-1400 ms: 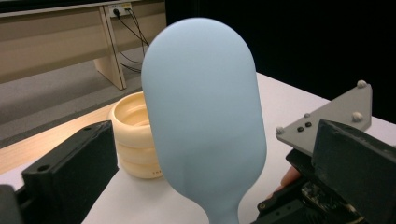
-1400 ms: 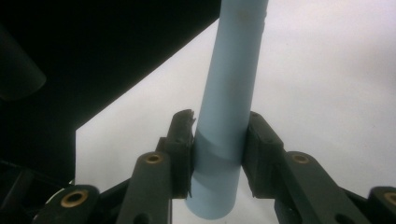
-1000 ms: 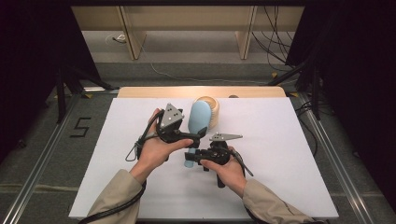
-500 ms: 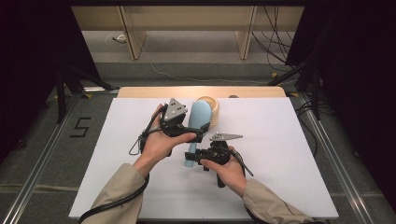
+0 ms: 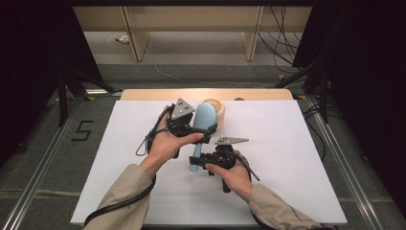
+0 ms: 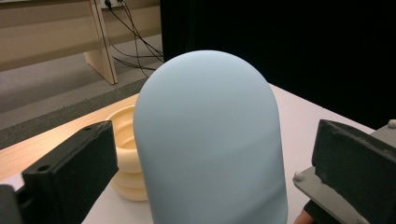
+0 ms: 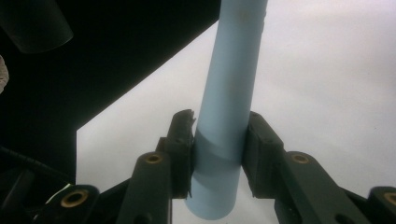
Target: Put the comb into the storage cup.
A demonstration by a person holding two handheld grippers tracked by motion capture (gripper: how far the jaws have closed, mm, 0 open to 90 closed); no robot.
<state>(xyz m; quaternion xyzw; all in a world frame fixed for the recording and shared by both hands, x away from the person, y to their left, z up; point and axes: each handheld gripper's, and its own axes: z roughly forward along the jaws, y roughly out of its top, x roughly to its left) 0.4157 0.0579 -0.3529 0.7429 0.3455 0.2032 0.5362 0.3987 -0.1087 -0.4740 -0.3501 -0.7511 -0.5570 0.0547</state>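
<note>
A black "5" marks the grey floor [image 5: 57, 143] left of the table; nothing else is legible

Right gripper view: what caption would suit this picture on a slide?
The right gripper clamps the handle end of a pale blue brush above the white table.

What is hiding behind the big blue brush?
Behind the blue brush sits a cream ribbed cup on the white table. The brush covers most of the cup, so its inside cannot be seen.
</note>
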